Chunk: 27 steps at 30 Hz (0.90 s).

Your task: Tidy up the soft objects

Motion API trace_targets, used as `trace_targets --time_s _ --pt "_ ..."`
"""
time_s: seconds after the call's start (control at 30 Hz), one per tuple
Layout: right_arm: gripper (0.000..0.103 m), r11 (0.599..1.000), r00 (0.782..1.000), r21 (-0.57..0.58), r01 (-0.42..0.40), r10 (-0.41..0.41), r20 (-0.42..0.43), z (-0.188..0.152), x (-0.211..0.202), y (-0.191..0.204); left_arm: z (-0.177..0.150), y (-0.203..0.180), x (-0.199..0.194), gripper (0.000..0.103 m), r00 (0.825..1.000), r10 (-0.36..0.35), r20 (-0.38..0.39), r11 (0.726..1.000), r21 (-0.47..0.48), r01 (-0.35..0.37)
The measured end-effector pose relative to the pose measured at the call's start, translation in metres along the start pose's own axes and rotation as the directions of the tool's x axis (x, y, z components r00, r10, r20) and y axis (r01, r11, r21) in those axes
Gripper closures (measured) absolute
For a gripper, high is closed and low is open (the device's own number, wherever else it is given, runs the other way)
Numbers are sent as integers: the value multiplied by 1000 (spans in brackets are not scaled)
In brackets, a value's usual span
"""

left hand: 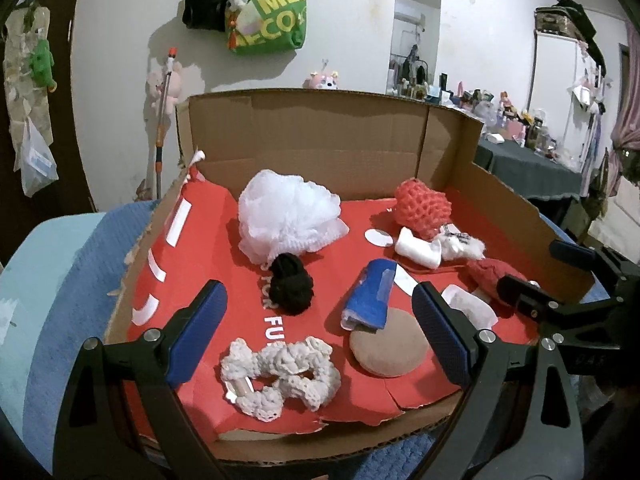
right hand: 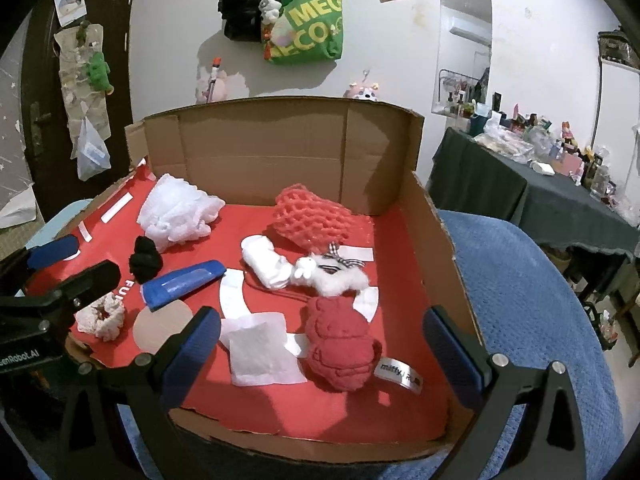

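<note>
Cardboard box (right hand: 436,216) holds soft items — both grippers agape, empty.

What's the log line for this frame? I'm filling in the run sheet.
phase: pre-grasp | left gripper: open, empty | right gripper: open, empty | soft items: all loose in cardboard box

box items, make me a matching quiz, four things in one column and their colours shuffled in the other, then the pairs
Things:
1. bath pouf
2. yarn knot
3. foam net
4. round pad

Colours:
A. tan
B. red
C. white
D. black

Pairs: 1-C, 2-D, 3-B, 4-A
</note>
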State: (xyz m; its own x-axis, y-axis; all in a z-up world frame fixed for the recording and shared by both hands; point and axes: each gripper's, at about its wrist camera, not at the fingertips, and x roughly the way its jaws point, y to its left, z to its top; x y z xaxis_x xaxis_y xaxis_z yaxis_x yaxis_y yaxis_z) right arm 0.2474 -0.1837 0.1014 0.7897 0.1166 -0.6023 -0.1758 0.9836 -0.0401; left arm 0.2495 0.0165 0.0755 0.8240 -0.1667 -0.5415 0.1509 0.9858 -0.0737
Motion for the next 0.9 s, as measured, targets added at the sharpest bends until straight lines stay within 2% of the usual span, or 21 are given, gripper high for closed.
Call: trace_targets --time_s 0.13,0.37,0.9 --pt "0 1000 1000 -7 9 -9 16 -2 -2 2 -3 -4 0 8 1000 22 8 1000 18 -22" --pt "0 1000 998 1 18 -18 59 -5 -7 1 -6 -2 2 8 1000 19 -5 1000 11 -19" --pt "0 999 997 24 40 -41 59 -7 -3 -1 -9 -4 6 8 999 33 -24 999 14 -33"
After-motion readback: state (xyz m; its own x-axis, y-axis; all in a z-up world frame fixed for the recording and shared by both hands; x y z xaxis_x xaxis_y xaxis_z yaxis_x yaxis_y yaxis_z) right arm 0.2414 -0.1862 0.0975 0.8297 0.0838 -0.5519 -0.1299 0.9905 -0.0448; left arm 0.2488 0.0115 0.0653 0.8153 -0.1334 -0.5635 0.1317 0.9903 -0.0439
